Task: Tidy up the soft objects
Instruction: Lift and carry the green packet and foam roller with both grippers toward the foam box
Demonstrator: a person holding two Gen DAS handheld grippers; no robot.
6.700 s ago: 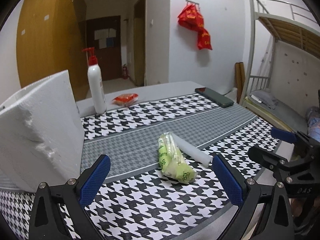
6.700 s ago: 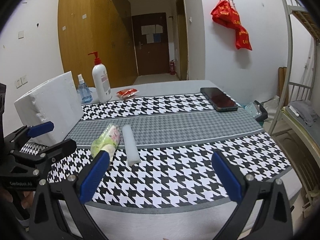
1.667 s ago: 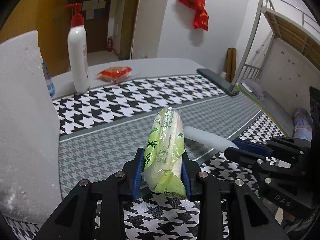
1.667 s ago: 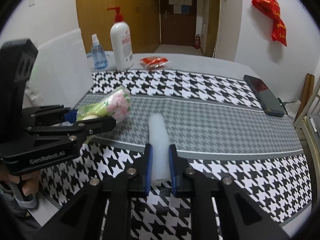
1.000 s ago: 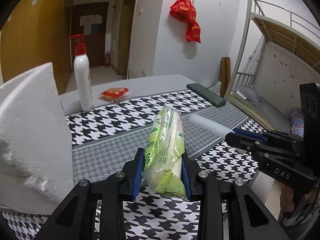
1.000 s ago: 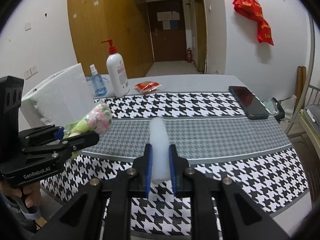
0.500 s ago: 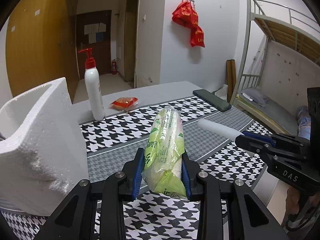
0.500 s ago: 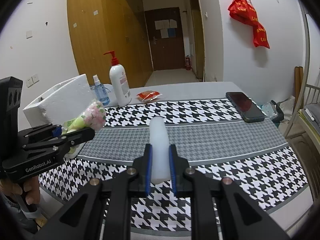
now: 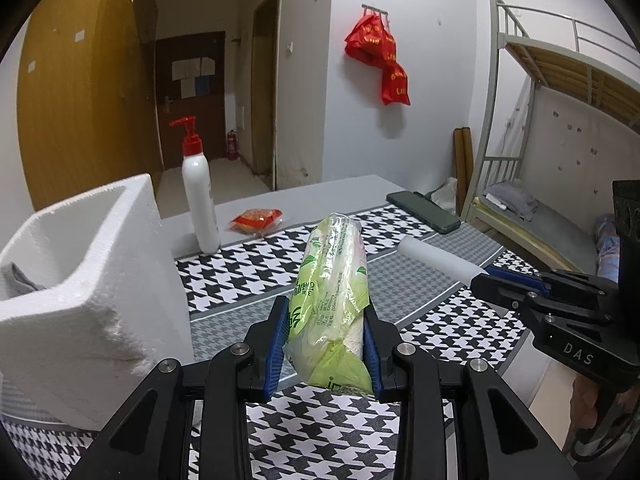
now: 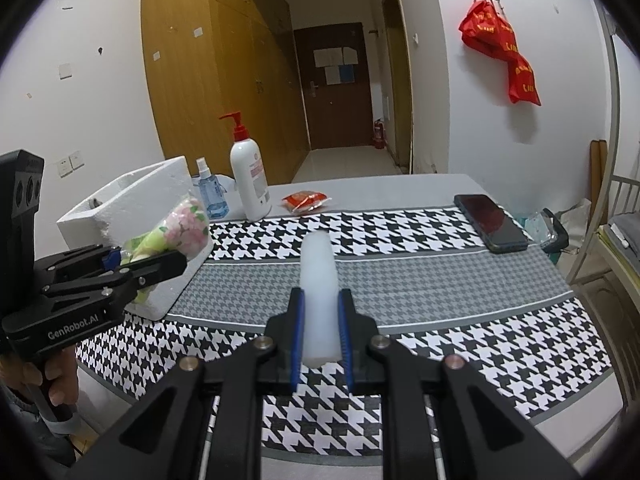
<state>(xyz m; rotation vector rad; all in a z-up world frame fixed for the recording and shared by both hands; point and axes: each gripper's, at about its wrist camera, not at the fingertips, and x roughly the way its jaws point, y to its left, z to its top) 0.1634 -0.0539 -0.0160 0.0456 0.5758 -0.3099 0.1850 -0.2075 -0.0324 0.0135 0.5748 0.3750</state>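
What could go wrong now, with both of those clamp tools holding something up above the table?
The left gripper pinches only the bottom of the green tissue pack; the slippery wrapper might slide out. The right gripper squeezes one end of the white foam cylinder, which could bend or slip. The foam box stands close, with a pump bottle behind; a careless swing might knock either.

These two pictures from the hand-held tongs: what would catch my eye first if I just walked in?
Probably the two soft things held up over the black-and-white checked table: the left tongs clamp a green plastic-wrapped pack, and the right tongs clamp a white foam roll. Next, the white foam box at the table's left edge, open at the top, and the red bags hanging on the far wall.
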